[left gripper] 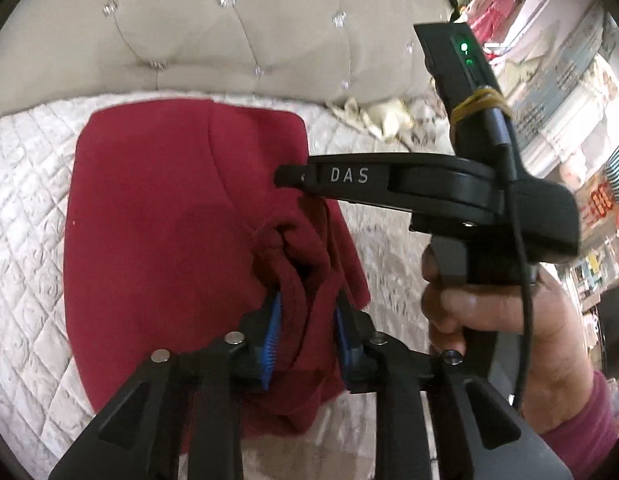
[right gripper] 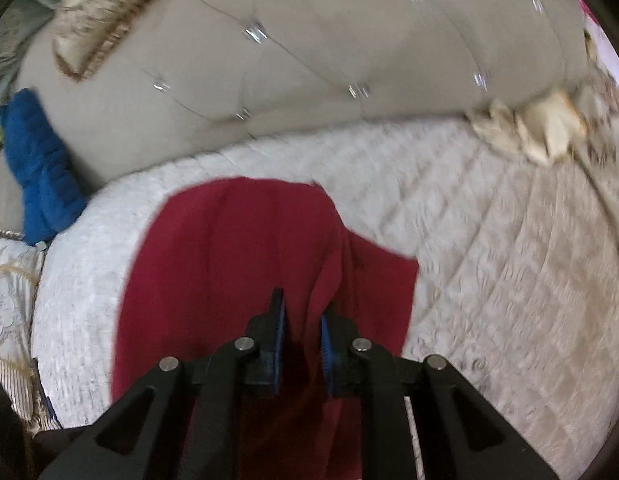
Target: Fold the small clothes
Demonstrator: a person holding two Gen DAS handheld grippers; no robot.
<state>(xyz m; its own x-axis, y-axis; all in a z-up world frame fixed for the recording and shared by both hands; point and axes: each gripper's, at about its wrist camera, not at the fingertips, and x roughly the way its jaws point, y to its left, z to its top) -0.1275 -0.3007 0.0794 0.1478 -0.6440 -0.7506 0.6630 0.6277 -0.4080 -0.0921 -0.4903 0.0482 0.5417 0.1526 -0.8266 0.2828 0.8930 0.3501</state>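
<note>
Red garment [left gripper: 157,208], pinched by both grippers' fingers [left gripper: 271,332], drapes over quilted bed [right gripper: 489,260] (tufted headboard [right gripper: 309,60] behind).

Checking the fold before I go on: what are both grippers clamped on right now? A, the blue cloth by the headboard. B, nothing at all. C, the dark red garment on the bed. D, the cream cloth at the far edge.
C: red fabric of the dark red garment is bunched between the left gripper and the right gripper.
</note>
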